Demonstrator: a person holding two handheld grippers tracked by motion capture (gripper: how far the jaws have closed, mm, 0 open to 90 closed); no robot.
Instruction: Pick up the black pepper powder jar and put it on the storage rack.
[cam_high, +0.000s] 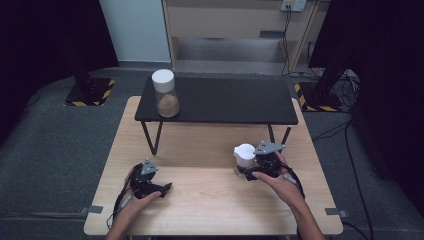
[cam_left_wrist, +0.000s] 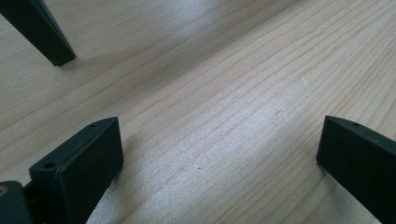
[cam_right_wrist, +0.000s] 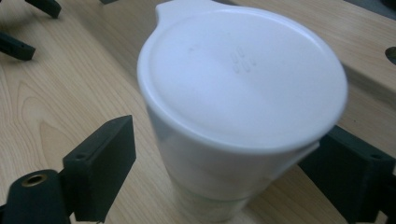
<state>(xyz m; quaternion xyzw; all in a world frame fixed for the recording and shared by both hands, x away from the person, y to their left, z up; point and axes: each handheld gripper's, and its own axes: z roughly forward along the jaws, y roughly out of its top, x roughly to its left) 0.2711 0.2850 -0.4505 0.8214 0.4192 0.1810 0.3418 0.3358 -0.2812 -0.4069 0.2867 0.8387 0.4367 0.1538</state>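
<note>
A clear cup with a white lid (cam_high: 244, 155) stands on the wooden table (cam_high: 215, 205) at the right. My right gripper (cam_high: 246, 172) is open, with one jaw on each side of the cup. In the right gripper view the lidded cup (cam_right_wrist: 243, 79) sits between the jaws of this gripper (cam_right_wrist: 224, 144); the left jaw stands clear of its wall and the right jaw is at the lid's rim. My left gripper (cam_high: 165, 189) rests low at the front left, open. In its own view the left gripper (cam_left_wrist: 219, 149) has only bare wood between its jaws.
A low black shelf (cam_high: 225, 100) on thin legs spans the back of the table. On its left end stands a clear jar with a white lid (cam_high: 165, 93), part full of brown grains. One shelf leg (cam_left_wrist: 42, 28) is near the left gripper.
</note>
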